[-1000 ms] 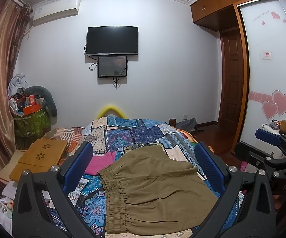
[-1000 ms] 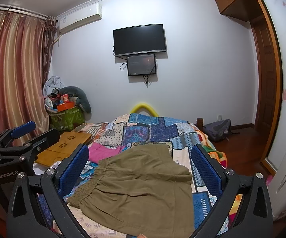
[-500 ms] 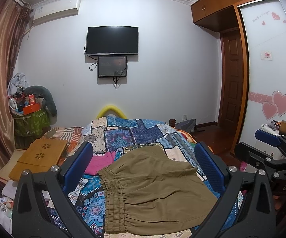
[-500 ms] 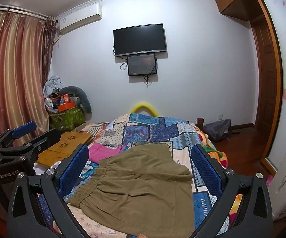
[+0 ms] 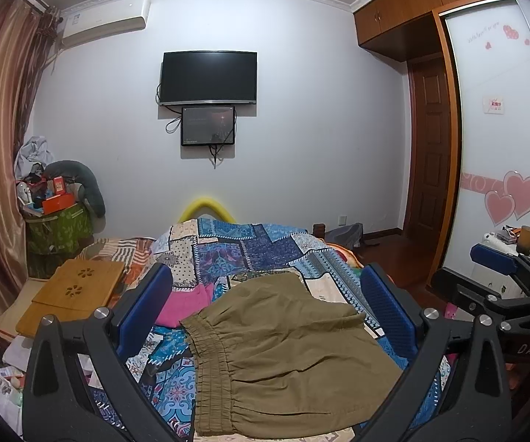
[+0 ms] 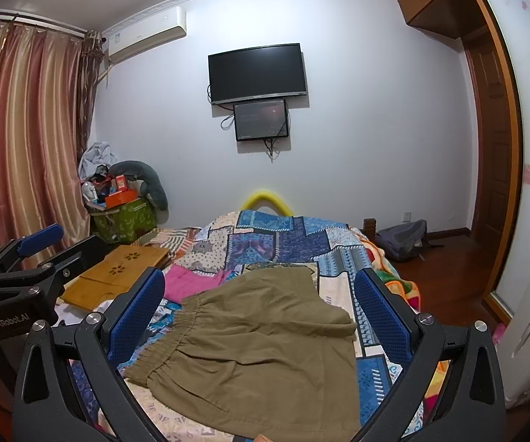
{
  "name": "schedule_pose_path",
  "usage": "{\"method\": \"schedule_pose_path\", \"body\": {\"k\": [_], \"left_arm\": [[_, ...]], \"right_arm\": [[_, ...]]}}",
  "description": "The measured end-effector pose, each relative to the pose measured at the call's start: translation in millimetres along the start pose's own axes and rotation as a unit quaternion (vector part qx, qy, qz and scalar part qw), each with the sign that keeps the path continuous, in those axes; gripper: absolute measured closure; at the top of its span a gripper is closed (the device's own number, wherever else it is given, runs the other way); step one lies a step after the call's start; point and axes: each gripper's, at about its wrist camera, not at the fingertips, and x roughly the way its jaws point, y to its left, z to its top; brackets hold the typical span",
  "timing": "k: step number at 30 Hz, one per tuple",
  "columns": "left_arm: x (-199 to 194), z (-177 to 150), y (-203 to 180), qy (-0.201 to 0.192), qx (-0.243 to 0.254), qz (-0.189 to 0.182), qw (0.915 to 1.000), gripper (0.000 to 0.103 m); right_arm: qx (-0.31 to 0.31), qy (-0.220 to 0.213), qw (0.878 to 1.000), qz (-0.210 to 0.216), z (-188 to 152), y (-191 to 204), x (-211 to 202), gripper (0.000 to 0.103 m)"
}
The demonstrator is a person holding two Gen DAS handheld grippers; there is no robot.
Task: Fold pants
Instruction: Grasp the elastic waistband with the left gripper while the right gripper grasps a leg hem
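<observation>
Olive-brown pants [image 5: 287, 353] lie spread on the patchwork bedspread [image 5: 250, 246], elastic waistband toward the left; they also show in the right wrist view [image 6: 261, 346]. My left gripper [image 5: 265, 294] is open and empty, held above the near end of the pants. My right gripper [image 6: 259, 293] is open and empty, also above the pants. The right gripper shows at the right edge of the left wrist view [image 5: 497, 276], and the left gripper at the left edge of the right wrist view [image 6: 33, 258].
A pink garment [image 5: 187, 302] lies left of the pants. A wooden lap tray [image 5: 77, 291] sits on the bed's left side. A cluttered green bin [image 5: 59, 221] stands by the curtain. A wardrobe [image 5: 504, 147] and a backpack [image 6: 405, 239] are on the right.
</observation>
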Motion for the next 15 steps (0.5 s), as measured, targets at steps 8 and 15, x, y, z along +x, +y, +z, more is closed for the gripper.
{"method": "schedule_pose_path", "body": {"k": [8, 15], "left_arm": [[22, -7, 7, 0.017, -0.001, 0.009, 0.9998, 0.0], [81, -29, 24, 0.078, -0.003, -0.002, 0.9969, 0.0]], "right_arm": [[0.002, 0.013, 1.0, -0.004, -4, -6, 19, 0.001], [0.001, 0.055, 0.998, -0.043, -26, -32, 66, 0.001]]}}
